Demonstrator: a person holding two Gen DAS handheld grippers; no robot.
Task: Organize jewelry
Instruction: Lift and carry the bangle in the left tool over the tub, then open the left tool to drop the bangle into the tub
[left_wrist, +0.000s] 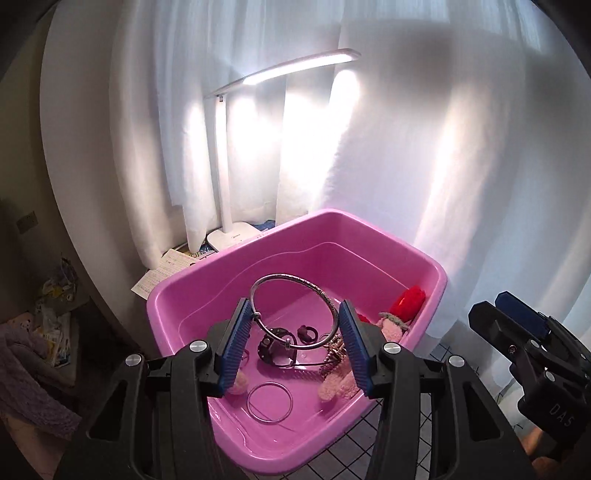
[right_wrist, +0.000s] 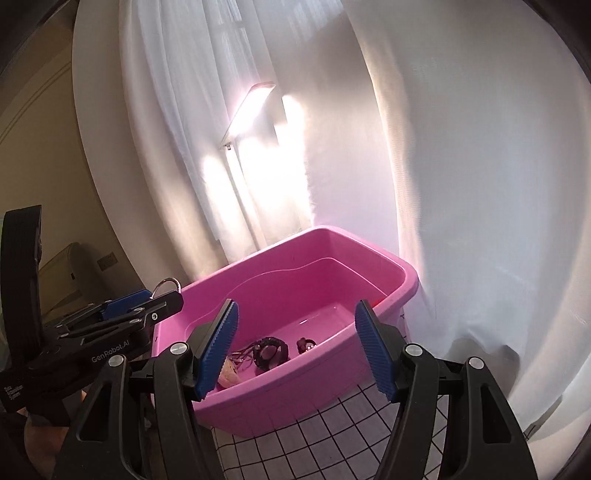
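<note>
The left gripper (left_wrist: 293, 349) clamps a large silver bangle (left_wrist: 295, 310) between its ribbed blue pads, holding the smooth metal hoop upright above the pink tub (left_wrist: 369, 236). The tub is glossy moulded plastic with rounded corners. Inside it lie a thin plain ring bangle (left_wrist: 269, 403), a dark watch (left_wrist: 275, 349), fluffy pink hair ties (left_wrist: 334, 387) and a red fabric piece (left_wrist: 408, 301). The right gripper (right_wrist: 297, 349) hovers over the tub's near rim, jaws wide apart with nothing between them. Behind the tub stand a white desk lamp (left_wrist: 258, 147), lit, and sheer white curtains (left_wrist: 461, 147). The tub rests on a grid-patterned cloth (right_wrist: 332, 439).
</note>
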